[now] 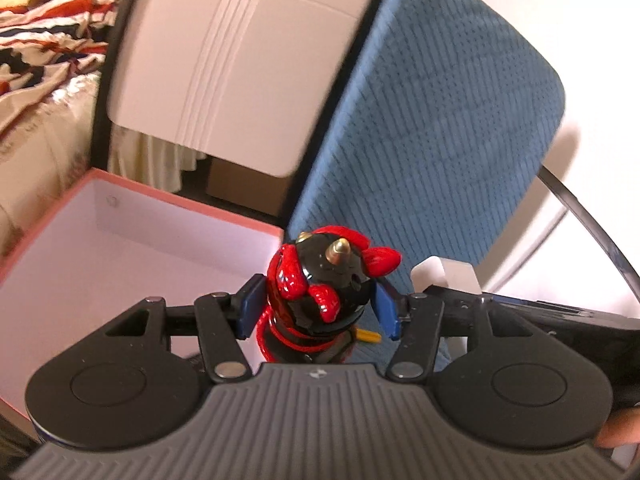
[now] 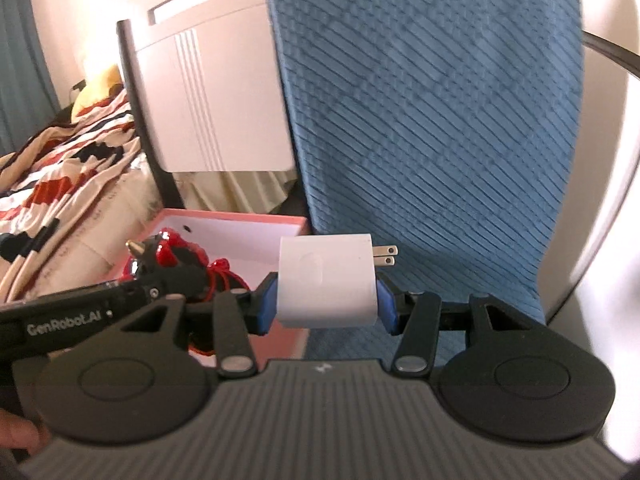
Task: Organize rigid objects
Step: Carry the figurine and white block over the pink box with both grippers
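Red-and-black glossy figurine (image 1: 316,296) sits pinched between the blue pads of the left gripper (image 1: 316,308), carried in the air beside the open pink box (image 1: 132,216); the right gripper (image 2: 326,296) has its fingers clamped on a white charger (image 2: 326,280), prongs pointing right, in front of the blue chair back (image 2: 440,120). Likely both are bound for the box. Bring each over the white floor of the box, lower until it rests, then loosen the fingers, one hand at a time so they don't collide.
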A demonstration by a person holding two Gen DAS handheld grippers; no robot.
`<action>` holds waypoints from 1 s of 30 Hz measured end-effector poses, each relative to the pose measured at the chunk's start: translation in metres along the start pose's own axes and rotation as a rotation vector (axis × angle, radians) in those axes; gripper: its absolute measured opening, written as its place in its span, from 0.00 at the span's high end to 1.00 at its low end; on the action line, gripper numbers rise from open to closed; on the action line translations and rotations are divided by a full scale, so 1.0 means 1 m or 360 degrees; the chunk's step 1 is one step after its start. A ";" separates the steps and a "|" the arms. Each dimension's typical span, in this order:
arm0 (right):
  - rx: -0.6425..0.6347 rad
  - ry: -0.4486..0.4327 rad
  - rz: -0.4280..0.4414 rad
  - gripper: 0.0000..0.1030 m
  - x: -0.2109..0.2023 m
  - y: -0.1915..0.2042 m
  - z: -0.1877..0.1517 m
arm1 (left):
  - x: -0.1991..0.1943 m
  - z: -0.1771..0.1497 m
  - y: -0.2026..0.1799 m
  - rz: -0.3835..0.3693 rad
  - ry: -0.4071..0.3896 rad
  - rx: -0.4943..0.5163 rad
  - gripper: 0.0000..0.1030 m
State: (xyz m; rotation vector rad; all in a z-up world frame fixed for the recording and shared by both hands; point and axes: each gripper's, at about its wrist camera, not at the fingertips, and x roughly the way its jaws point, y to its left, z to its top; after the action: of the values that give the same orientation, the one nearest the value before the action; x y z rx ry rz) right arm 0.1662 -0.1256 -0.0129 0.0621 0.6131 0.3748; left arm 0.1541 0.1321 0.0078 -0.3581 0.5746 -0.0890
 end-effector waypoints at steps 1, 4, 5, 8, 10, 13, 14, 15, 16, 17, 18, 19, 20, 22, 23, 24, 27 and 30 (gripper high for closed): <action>-0.0008 -0.0003 0.0011 0.48 0.001 0.004 0.003 | -0.001 0.004 0.004 0.0010 -0.0007 -0.0008 0.39; -0.0035 -0.0011 0.0054 0.48 0.005 0.022 0.013 | -0.009 0.014 0.020 0.0025 -0.0043 -0.0027 0.39; -0.0041 -0.0008 0.0069 0.48 0.007 0.027 0.015 | -0.011 0.018 0.025 0.0035 -0.0049 -0.0031 0.39; -0.0081 -0.0002 0.0102 0.48 0.014 0.047 0.023 | -0.017 0.025 0.041 0.0073 -0.0061 -0.0028 0.39; -0.0102 0.0004 0.0125 0.48 0.020 0.058 0.025 | -0.021 0.027 0.053 0.0091 -0.0061 -0.0035 0.39; -0.0114 0.0051 0.0171 0.48 0.033 0.074 0.023 | -0.023 0.025 0.073 0.0125 -0.0046 -0.0054 0.39; -0.0125 0.0066 0.0181 0.48 0.037 0.079 0.021 | -0.022 0.024 0.080 0.0137 -0.0038 -0.0060 0.39; -0.0142 0.0086 0.0190 0.48 0.043 0.084 0.018 | -0.021 0.022 0.086 0.0150 -0.0028 -0.0068 0.39; -0.0152 0.0105 0.0198 0.48 0.047 0.088 0.015 | -0.020 0.018 0.093 0.0162 -0.0014 -0.0081 0.39; -0.0158 0.0136 0.0207 0.48 0.054 0.093 0.010 | -0.017 0.015 0.101 0.0172 0.0001 -0.0097 0.39; -0.0163 0.0163 0.0213 0.48 0.059 0.096 0.005 | -0.014 0.010 0.107 0.0184 0.0016 -0.0115 0.39; -0.0170 0.0190 0.0218 0.48 0.065 0.100 0.000 | -0.012 0.005 0.114 0.0191 0.0031 -0.0132 0.39; -0.0179 0.0219 0.0222 0.48 0.069 0.103 -0.006 | -0.010 0.000 0.121 0.0198 0.0049 -0.0149 0.39; -0.0197 0.0277 0.0225 0.48 0.080 0.108 -0.019 | -0.003 -0.012 0.131 0.0219 0.0088 -0.0167 0.39; -0.0208 0.0311 0.0224 0.48 0.086 0.112 -0.027 | 0.001 -0.018 0.136 0.0230 0.0111 -0.0175 0.39; -0.0216 0.0336 0.0224 0.48 0.090 0.114 -0.032 | 0.003 -0.023 0.140 0.0237 0.0130 -0.0182 0.39; -0.0243 0.0415 0.0223 0.48 0.104 0.121 -0.050 | 0.012 -0.038 0.149 0.0248 0.0194 -0.0191 0.39; -0.0263 0.0475 0.0214 0.49 0.114 0.125 -0.066 | 0.024 -0.050 0.154 0.0277 0.0250 -0.0192 0.39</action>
State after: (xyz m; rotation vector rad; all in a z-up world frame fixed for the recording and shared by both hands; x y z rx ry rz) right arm 0.1742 0.0281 -0.1088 -0.1132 0.8730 0.5697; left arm 0.1440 0.2565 -0.0982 -0.4189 0.7661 0.0863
